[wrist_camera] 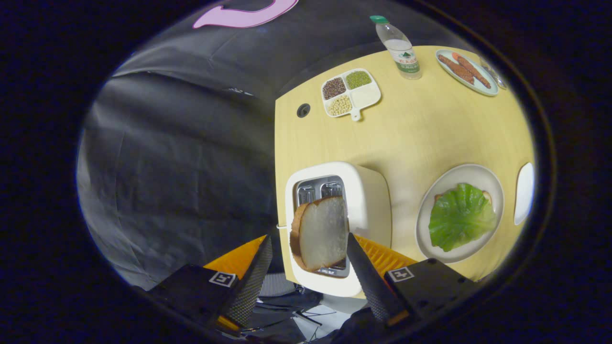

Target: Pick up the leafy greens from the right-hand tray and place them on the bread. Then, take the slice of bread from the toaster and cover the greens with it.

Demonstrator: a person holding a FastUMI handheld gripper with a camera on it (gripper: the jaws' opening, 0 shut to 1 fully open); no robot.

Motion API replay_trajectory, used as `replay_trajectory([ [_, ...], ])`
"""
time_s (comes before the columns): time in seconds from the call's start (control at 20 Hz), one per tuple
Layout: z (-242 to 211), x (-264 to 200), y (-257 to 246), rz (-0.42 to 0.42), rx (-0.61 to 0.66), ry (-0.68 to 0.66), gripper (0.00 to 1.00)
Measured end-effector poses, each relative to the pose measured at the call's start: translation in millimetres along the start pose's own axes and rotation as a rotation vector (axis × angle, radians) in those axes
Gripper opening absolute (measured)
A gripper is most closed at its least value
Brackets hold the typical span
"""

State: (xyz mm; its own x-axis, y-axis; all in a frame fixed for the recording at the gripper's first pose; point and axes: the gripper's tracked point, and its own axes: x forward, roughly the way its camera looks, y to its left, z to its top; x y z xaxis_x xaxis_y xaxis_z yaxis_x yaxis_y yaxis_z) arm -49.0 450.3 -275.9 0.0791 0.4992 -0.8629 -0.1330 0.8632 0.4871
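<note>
A white toaster (368, 200) stands at the table's near left corner. A slice of bread (321, 234) sticks up out of its slot, tilted a little. My gripper (310, 239) hangs over the toaster, open, with one finger on each side of the slice. The right finger (356, 253) lies against the slice's edge, while the left finger (262, 258) stands a small gap off the crust. To the right, a round plate (428, 210) holds leafy greens (461, 216) spread over another slice of bread (486, 195), of which only the corners peek out.
A white tray (524, 192) lies just right of the plate. Farther back on the table (420, 129) are a divided dish of beans (351, 93), a water bottle (402, 50) and a plate of sausages (466, 71). The table's left edge drops off beside the toaster.
</note>
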Motion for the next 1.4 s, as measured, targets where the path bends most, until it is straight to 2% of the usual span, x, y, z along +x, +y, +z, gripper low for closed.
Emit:
replay_trajectory([
  [0.05, 2, 4, -3, -0.013, 0.000, -0.001, 0.92],
  [0.35, -3, 11, -15, -0.047, -0.027, 0.034, 0.50],
  [0.45, 1, 4, -32, -0.096, -0.027, 0.044, 0.36],
  [0.6, 2, -5, -35, -0.079, -0.031, 0.056, 0.15],
  [1.0, 9, -56, -25, 0.017, 0.011, 0.059, 0.14],
  [1.4, 11, -133, -53, 0.184, -0.009, 0.024, 0.14],
])
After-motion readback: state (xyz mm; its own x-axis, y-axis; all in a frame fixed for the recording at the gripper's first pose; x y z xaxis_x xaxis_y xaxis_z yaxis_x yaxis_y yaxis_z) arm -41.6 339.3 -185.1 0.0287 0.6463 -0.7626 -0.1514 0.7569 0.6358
